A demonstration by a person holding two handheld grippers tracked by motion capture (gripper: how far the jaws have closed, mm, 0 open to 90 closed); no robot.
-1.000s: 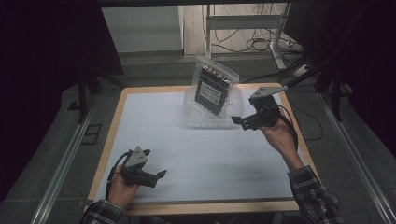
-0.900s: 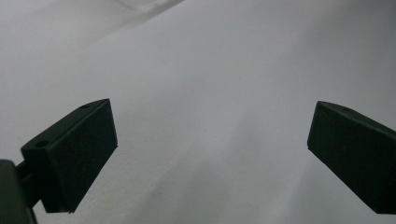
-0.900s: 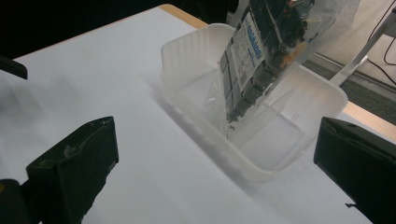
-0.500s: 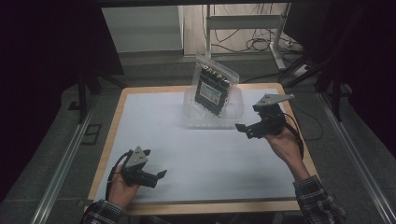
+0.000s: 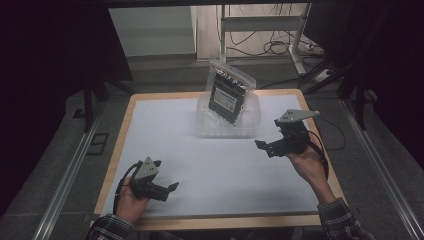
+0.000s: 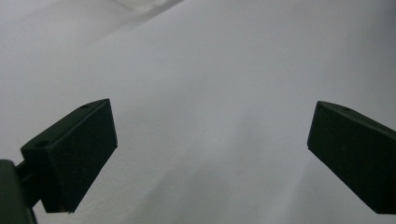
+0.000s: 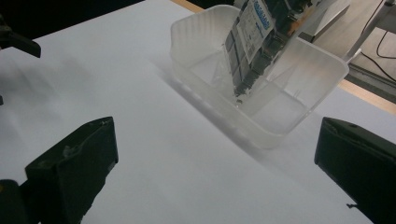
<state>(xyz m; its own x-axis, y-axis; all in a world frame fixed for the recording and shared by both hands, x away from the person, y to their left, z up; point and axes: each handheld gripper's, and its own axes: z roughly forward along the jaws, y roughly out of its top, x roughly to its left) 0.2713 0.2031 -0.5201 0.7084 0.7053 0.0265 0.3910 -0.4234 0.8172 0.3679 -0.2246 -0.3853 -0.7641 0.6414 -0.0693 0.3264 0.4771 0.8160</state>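
Observation:
A clear plastic tub (image 5: 210,127) stands at the back middle of the white table top. A clear bag (image 5: 230,92) with a black, labelled item inside stands tilted in it, leaning on the tub's far wall. My right gripper (image 5: 265,147) hovers open to the right of the tub, apart from it and holding nothing. In the right gripper view the tub (image 7: 205,112) and the bag (image 7: 261,35) lie ahead of the right gripper (image 7: 217,154). My left gripper (image 5: 166,175) rests open at the front left, and the left gripper (image 6: 212,149) faces bare white surface.
The white sheet (image 5: 220,170) covers a wooden table with a border (image 5: 117,155) showing at the edges. Metal rails (image 5: 70,175) run along both sides on the floor. Cables and a stand leg (image 5: 295,45) lie beyond the far edge.
My right gripper has drawn back from the tub, toward the near side and a little lower. The bag stays in the tub. The left gripper has not moved.

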